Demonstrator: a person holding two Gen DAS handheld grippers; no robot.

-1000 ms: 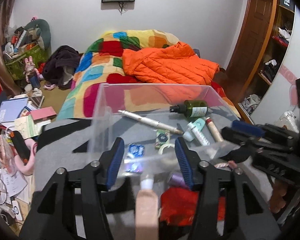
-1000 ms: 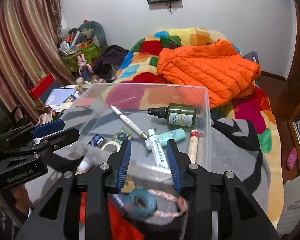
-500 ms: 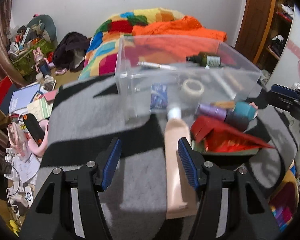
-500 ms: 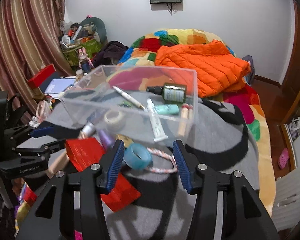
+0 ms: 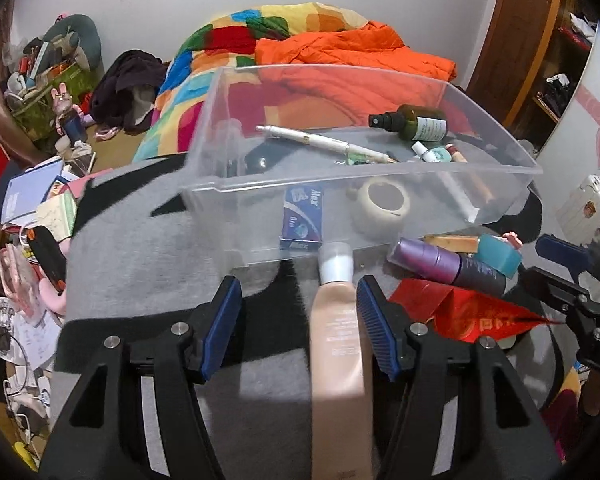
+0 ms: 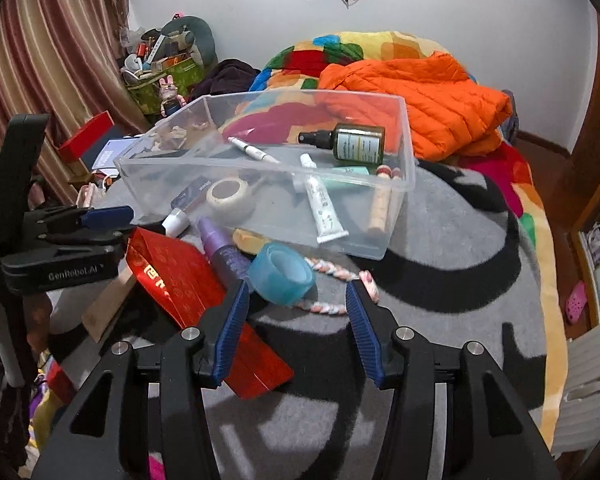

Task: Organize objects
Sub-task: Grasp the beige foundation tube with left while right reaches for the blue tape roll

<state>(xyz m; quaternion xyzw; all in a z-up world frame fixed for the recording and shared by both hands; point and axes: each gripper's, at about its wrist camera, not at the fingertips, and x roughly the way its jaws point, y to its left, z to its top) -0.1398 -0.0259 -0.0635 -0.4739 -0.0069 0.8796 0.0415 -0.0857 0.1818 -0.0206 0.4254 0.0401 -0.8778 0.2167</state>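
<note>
Showed a peach-coloured plastic squeeze tube with a white cap (image 5: 340, 340), lying flat on a grey and black fleece blanket (image 5: 140, 248), cap end pointing at and almost touching the near wall of a clear rectangular plastic bin (image 5: 260, 184). Framed the tube inside the left gripper (image 5: 297, 284), which was spread wide and gripping nothing; placed the tube well off centre, close against the finger farther from the bin's left corner, with a broad gap on the other side.

Judged the step in hand to be picking up this tube for the bin. Called for shifting the left gripper sideways to centre the tube, closing across its firmer upper body below the cap rather than the soft flat tail, then lifting clear of the rim before moving over the bin. Risked, otherwise, a one-sided push that would roll the tube or knock the bin wall.

Found, just outside the bin's near wall, a purple cylindrical bottle (image 5: 448, 266), a red paper envelope (image 5: 472, 316) and a translucent blue tape ring (image 6: 282, 278).

Held the right gripper (image 6: 296, 288) equally wide and empty, hovering in front of the bin with the blue ring just ahead of its fingers.

Kept, inside the bin, a beige tape roll (image 5: 384, 204), a dark green spray bottle (image 5: 420, 124) and a white pen (image 5: 324, 140).
</note>
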